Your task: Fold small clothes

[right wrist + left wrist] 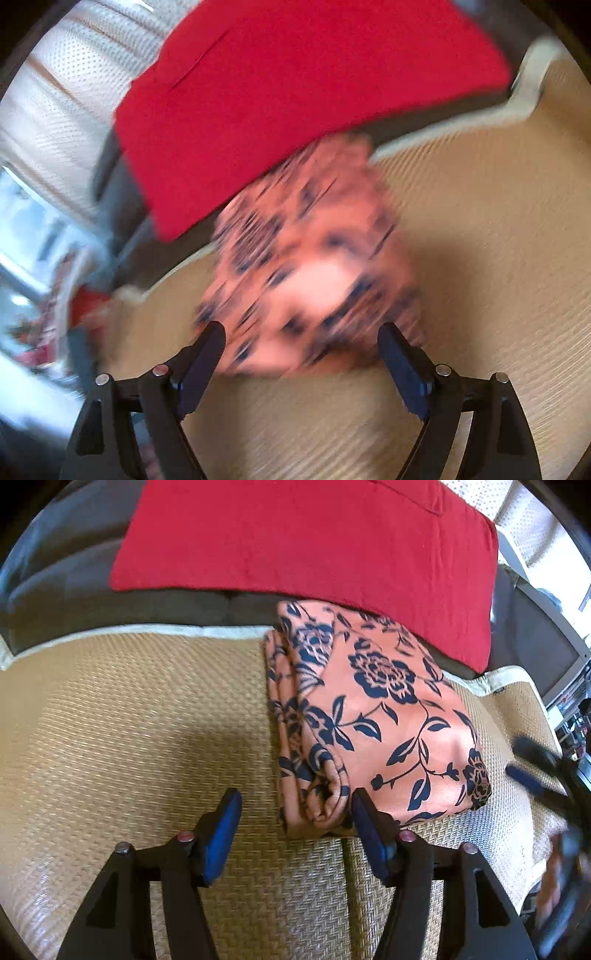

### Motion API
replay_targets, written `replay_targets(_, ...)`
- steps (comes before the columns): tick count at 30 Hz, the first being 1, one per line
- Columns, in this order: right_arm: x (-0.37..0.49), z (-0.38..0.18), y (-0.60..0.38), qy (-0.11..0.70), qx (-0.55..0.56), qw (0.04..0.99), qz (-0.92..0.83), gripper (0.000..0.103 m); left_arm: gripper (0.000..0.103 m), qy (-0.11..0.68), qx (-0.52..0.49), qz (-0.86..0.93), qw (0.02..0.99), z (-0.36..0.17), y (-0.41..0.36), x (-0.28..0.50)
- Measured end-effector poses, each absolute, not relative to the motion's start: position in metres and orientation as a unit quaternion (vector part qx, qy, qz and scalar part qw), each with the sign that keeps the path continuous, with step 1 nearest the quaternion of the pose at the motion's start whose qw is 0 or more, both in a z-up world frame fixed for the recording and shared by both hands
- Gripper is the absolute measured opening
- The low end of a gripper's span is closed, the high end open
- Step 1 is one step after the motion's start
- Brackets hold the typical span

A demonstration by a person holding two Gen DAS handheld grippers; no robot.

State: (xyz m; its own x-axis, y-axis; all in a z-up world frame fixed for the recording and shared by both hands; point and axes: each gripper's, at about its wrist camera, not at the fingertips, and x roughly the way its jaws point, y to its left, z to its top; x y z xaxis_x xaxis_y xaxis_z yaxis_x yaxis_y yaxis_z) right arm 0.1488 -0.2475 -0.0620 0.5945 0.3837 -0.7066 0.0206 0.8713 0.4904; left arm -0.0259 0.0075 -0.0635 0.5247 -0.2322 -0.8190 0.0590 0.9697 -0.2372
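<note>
A folded orange garment (384,716) with dark blue flowers lies on a woven straw mat (129,720). In the left wrist view my left gripper (295,812) stands open just in front of the garment's near left corner; the blue right pad (364,819) is beside the folded edge and the left pad is clear of the cloth. My right gripper (535,771) shows as a dark blur at the garment's right side. The right wrist view is blurred: the garment (314,258) lies ahead, and my right gripper (301,332) is open with the near edge between its tips, unpressed.
A red cloth (306,539) lies behind the garment over a dark grey sofa back (66,590). A cream perforated cover (62,92) is off to the side. The mat's pale border (147,631) runs along the rear. Bright room clutter (569,709) sits at far right.
</note>
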Motion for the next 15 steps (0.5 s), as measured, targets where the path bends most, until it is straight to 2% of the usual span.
replay_targets(2,0.164,-0.069,-0.264,0.441,0.228,0.866,0.06,0.095,0.068,0.476,-0.093,-0.08,0.871,-0.058,0.011,-0.031)
replay_targets(4,0.182,-0.099,-0.277,0.484,0.288,0.823,0.075,0.095,0.069,0.472,-0.095,-0.079,0.873,-0.053,0.019,-0.033)
replay_targets(7,0.184,-0.123,-0.269,0.522,0.294,0.795,0.094,0.095,0.072,0.471,-0.094,-0.074,0.874,-0.052,0.024,-0.035)
replay_targets(8,0.179,-0.12,-0.259,0.515,0.257,0.812,0.097,0.089,0.072,0.473,-0.095,-0.074,0.873,-0.053,0.027,-0.036)
replay_targets(9,0.178,-0.118,-0.253,0.517,0.225,0.82,0.095,0.058,0.072,0.475,-0.097,-0.073,0.871,-0.055,0.028,-0.034)
replay_targets(10,0.176,-0.117,-0.246,0.526,0.201,0.821,0.096,0.052,0.072,0.477,-0.097,-0.073,0.87,-0.058,0.028,-0.033)
replay_targets(15,0.164,-0.107,-0.235,0.527,0.15,0.833,0.077,0.048,0.072,0.487,-0.105,-0.069,0.864,-0.068,0.028,-0.031)
